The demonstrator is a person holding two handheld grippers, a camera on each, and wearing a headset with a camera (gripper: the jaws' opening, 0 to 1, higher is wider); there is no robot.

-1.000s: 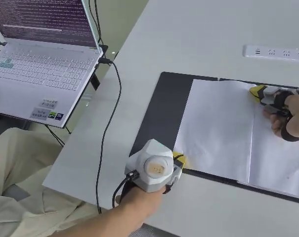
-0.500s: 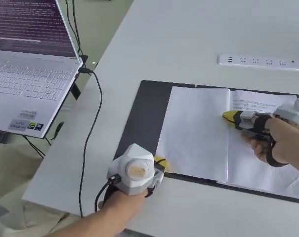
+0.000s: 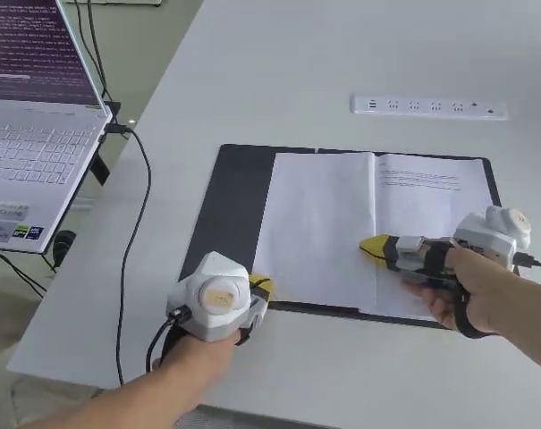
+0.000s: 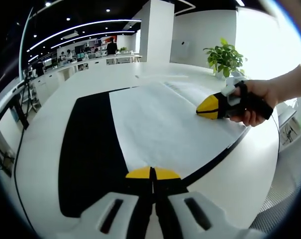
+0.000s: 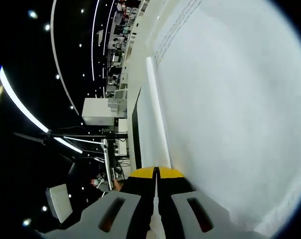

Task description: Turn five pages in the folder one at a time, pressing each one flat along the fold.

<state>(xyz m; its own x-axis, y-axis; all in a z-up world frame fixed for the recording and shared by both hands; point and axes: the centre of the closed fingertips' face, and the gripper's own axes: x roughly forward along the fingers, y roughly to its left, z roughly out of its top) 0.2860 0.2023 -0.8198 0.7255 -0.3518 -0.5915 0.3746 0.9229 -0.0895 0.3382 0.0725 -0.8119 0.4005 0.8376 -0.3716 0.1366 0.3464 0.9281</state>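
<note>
- Laptop screen (image 3: pixel 24 45), ten o'clock in the head view: rows of pale text on dark purple, too small to read.
- Stickers (image 3: pixel 11 223) on the laptop's palm rest, nine o'clock: wording illegible.
- Right-hand page (image 3: pixel 431 192) of the folder (image 3: pixel 234 206): a few printed lines along its top, too blurred to read.

Matt black folder cover (image 3: pixel 237 201) (plastic-looking), smooth white paper pages (image 3: pixel 319 223), pale tabletop (image 3: pixel 279 63) — smooth, faintly glossy.

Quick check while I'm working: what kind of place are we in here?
Probably an open-plan office or lab: a laptop beside the white workbench, a power strip on it, and in the left gripper view a potted plant and further desks under strip ceiling lights.
</note>
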